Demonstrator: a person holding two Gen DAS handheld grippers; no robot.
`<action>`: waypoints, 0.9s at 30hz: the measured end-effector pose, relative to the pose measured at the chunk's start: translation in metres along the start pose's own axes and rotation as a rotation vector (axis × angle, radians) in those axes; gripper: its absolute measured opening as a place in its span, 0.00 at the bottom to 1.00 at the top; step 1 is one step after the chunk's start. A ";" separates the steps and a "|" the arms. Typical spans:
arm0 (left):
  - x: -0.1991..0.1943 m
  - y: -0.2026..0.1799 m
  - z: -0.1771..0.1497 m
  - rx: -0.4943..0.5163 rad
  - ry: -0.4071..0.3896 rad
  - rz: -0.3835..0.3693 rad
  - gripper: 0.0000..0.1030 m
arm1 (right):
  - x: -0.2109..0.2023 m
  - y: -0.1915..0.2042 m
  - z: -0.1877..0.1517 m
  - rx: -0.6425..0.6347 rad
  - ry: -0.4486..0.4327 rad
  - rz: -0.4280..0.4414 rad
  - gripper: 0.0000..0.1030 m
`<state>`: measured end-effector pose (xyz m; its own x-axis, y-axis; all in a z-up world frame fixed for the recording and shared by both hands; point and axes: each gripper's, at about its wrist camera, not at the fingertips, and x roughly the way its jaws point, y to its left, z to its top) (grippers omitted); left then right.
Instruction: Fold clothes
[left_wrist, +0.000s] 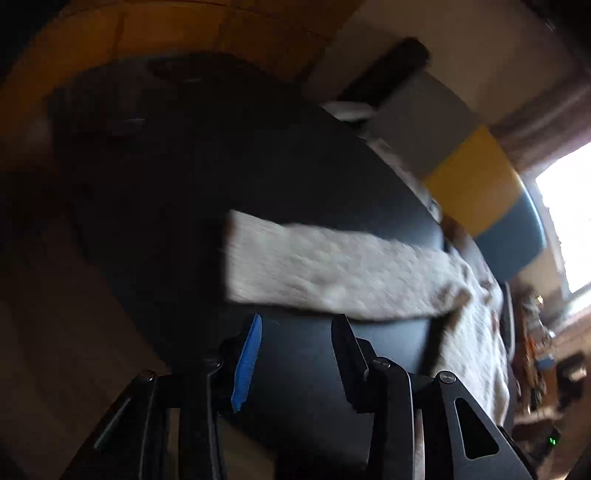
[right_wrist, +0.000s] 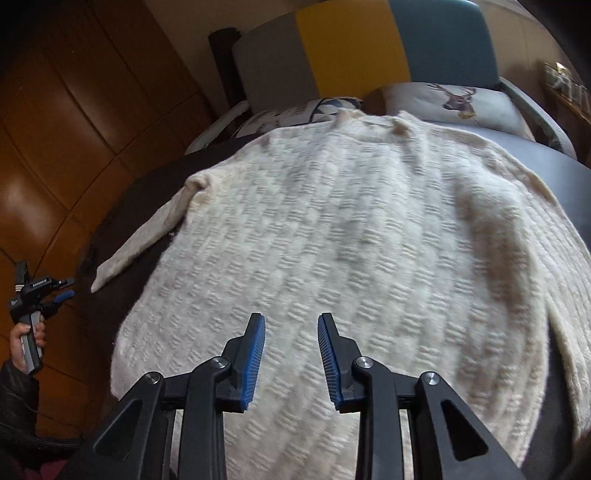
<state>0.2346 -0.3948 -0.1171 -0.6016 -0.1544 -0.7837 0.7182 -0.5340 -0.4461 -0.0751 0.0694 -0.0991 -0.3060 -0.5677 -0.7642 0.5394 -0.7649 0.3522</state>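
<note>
A cream knitted sweater (right_wrist: 332, 229) lies spread flat on a dark bed cover (right_wrist: 569, 177), neckline toward the headboard. Its left sleeve (right_wrist: 140, 247) stretches out to the left. My right gripper (right_wrist: 291, 318) hovers over the sweater's lower body, open, its blue pads apart with nothing pinched between them. The left wrist view is blurred. There the sleeve (left_wrist: 332, 273) crosses the dark cover (left_wrist: 184, 166) just beyond my left gripper (left_wrist: 298, 319), which is open and empty. In the right wrist view, the left gripper (right_wrist: 70, 288) is off the bed's left side, held by a hand (right_wrist: 26, 336).
A headboard of grey, yellow and teal panels (right_wrist: 343, 48) stands behind the bed. Pillows, one with a deer print (right_wrist: 454, 99), lie at its foot. A wooden wardrobe (right_wrist: 74, 129) lines the left side. A bright window (left_wrist: 569, 214) is at the right.
</note>
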 end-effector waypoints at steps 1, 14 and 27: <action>-0.001 0.013 0.008 -0.010 -0.010 0.023 0.46 | 0.009 0.009 0.002 -0.014 0.016 0.008 0.29; 0.079 -0.012 0.041 0.216 0.068 0.062 0.60 | 0.081 0.073 0.066 -0.112 0.077 0.061 0.29; 0.062 -0.038 0.111 0.247 -0.141 0.115 0.10 | 0.160 0.040 0.137 -0.065 0.116 -0.094 0.29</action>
<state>0.1315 -0.4763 -0.1004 -0.5762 -0.3298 -0.7478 0.6880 -0.6896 -0.2260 -0.2096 -0.0938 -0.1333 -0.2669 -0.4528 -0.8507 0.5636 -0.7894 0.2433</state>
